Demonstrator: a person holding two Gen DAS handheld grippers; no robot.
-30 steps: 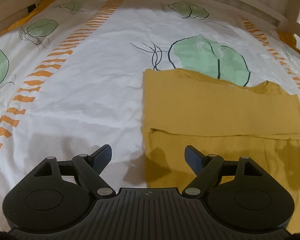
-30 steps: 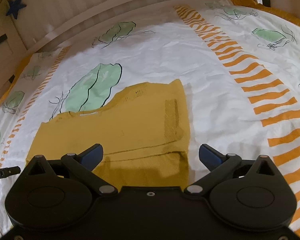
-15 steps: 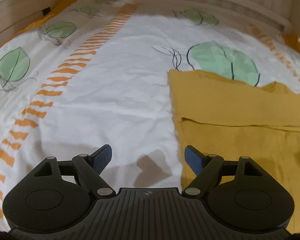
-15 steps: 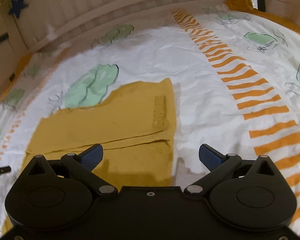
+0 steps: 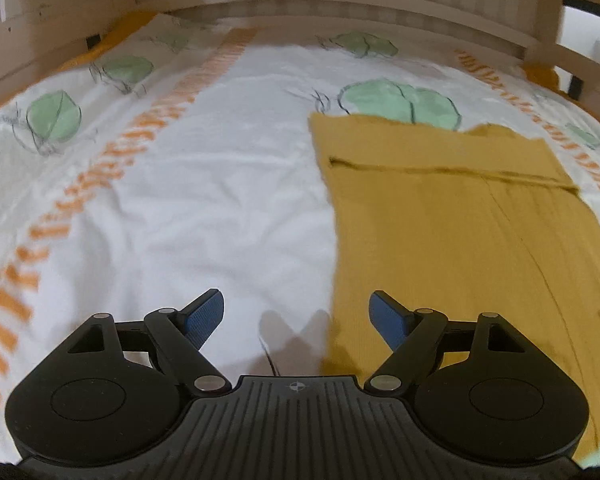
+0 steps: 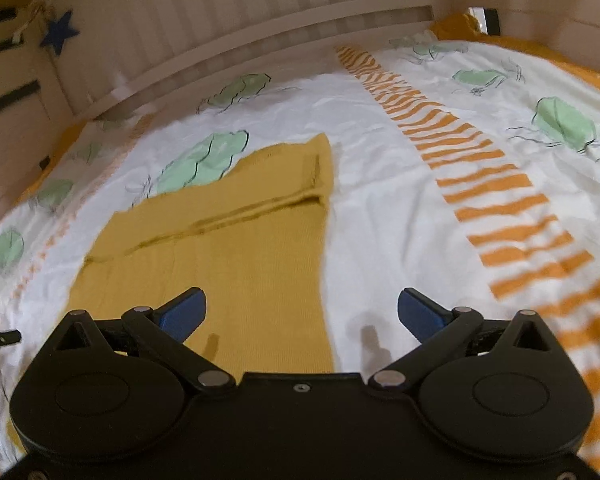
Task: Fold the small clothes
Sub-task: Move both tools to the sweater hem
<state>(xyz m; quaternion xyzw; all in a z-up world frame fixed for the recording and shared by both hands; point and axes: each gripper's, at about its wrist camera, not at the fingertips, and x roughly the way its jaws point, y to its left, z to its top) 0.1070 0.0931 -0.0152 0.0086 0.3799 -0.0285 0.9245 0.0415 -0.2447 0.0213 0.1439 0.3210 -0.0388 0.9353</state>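
Mustard garment (image 5: pixel 452 220) lies flat on the leaf-print bedspread (image 5: pixel 220 184), its far part already folded across in a band.
Both claws hang wide and empty; the left claw (image 5: pixel 298 314) straddles the garment's left edge, the right claw (image 6: pixel 302 312) its right edge; this looks like the gap between folds, and the next move likely calls for each claw to drop to the near hem, pinch it, and carry it up to the band.
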